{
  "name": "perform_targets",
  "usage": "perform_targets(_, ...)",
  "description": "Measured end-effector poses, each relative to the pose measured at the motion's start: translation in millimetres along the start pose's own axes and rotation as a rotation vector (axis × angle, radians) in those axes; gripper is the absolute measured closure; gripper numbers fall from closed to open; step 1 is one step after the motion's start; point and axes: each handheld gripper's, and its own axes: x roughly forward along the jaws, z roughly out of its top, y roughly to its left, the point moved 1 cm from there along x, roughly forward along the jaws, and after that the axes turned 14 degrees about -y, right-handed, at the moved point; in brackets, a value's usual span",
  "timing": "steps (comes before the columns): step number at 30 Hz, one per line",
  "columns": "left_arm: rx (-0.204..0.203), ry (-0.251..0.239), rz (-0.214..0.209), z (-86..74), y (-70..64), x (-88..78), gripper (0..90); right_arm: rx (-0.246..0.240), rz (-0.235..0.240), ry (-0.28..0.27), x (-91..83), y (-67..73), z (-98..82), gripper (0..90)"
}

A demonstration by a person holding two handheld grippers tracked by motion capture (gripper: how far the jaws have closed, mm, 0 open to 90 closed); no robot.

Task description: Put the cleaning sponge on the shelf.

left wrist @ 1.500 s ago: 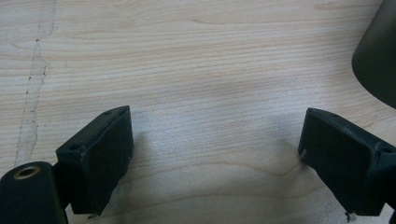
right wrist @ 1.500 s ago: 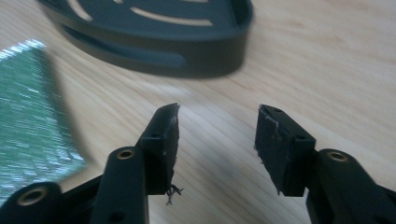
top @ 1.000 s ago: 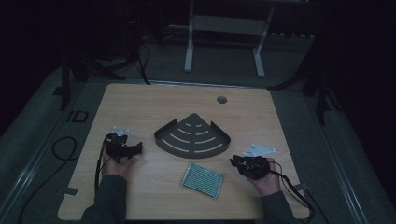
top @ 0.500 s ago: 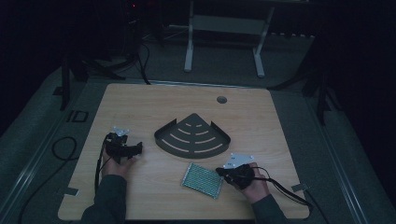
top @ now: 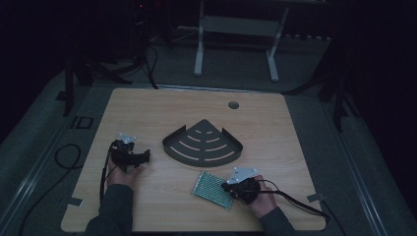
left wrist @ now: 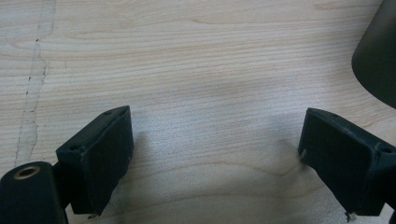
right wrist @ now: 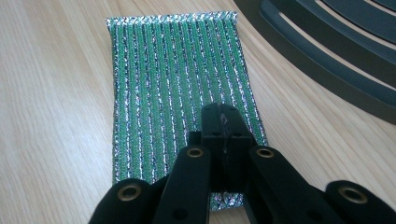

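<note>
Scourer point(right wrist: 180, 93): green, silver-striped pad, flat on the bench point(top: 147, 113), near the front edge, just in front of the rack point(top: 202, 145).

Right gripper point(right wrist: 223, 122): jaws have just been closing and now meet over the pad's near end, apparently pinching its top cloth. Step judged: grasp being made; next calls for a lift, probably towards the rack.

Left gripper point(left wrist: 212, 154): jaws wide, nothing between them, over bare bench left of the rack.

Obstacles: only the rack's raised rim lies in the way.
</note>
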Motion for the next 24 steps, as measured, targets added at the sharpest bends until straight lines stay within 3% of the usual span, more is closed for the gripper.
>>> perform_targets(8,0.0,0.0,0.0,0.0,0.0,0.0,10.6,0.028,-0.048,0.015,-15.6,-12.5,-11.3,89.8)
perform_targets(19,0.0,0.0,0.0,0.0,0.0,0.0,10.6,0.063,-0.164,0.049,-43.3,-38.7,-31.5,89.8)
perform_targets(24,0.0,-0.001,-0.001,0.0,-0.1,0.1,10.6,0.105,-0.218,0.052,-57.0,-53.5,-42.8,89.8)
